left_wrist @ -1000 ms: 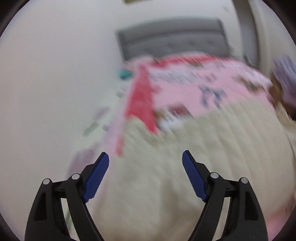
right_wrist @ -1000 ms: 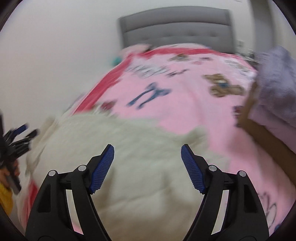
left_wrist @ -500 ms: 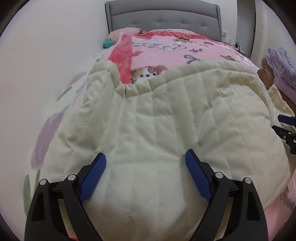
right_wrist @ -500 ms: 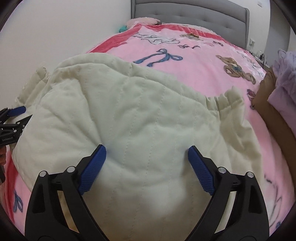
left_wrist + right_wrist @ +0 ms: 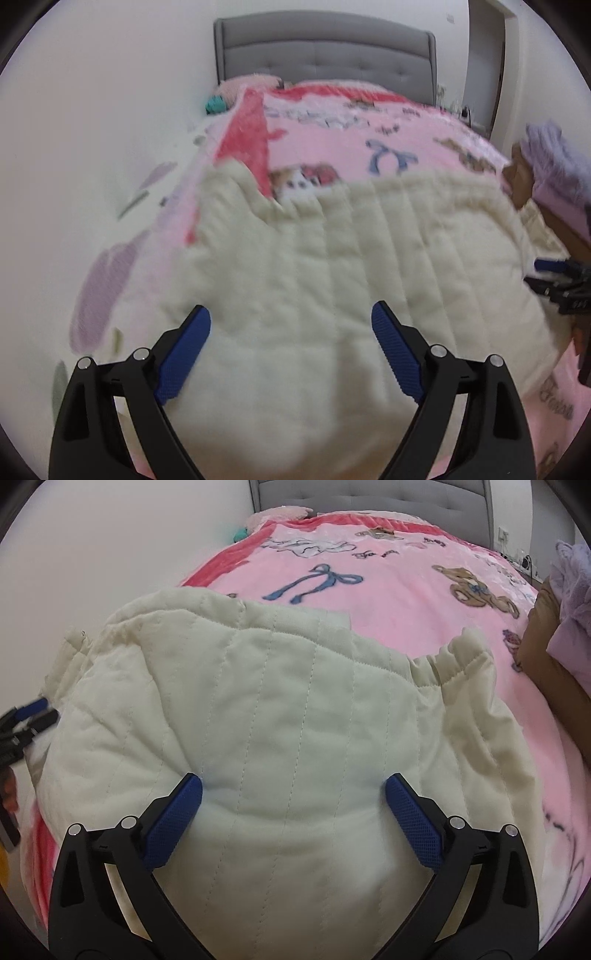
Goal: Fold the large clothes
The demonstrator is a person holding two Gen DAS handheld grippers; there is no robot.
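Item: cream quilted padded garment (image 5: 295, 716), stitched in parallel vertical lines, with gathered elastic cuffs. It is laid spread across the near end of the bed, on a pink fleece blanket printed with bows and teddy bears (image 5: 388, 590).

Left gripper (image 5: 291, 354): the blue-padded fingers (image 5: 183, 356) are held wide apart, with nothing clasped. The garment lies below and ahead of them, filling the gap between the pads; whether the tips touch the cloth cannot be told, as this view is blurred.

Right gripper (image 5: 293, 823): the fingers (image 5: 413, 823) are likewise spread wide, with nothing gripped. The garment's near portion bulges up between the two pads, and both tips appear pressed against the fabric, which dimples beside the left pad.

Each gripper is seen at the edge of the other's view, at the garment's opposite side.

Surroundings: a grey tufted upholstered headboard (image 5: 325, 62) at the far end of the bed; a lilac fuzzy cloth (image 5: 572, 576) heaped over a brown item at the right edge; a white wall (image 5: 92, 129) on the left.
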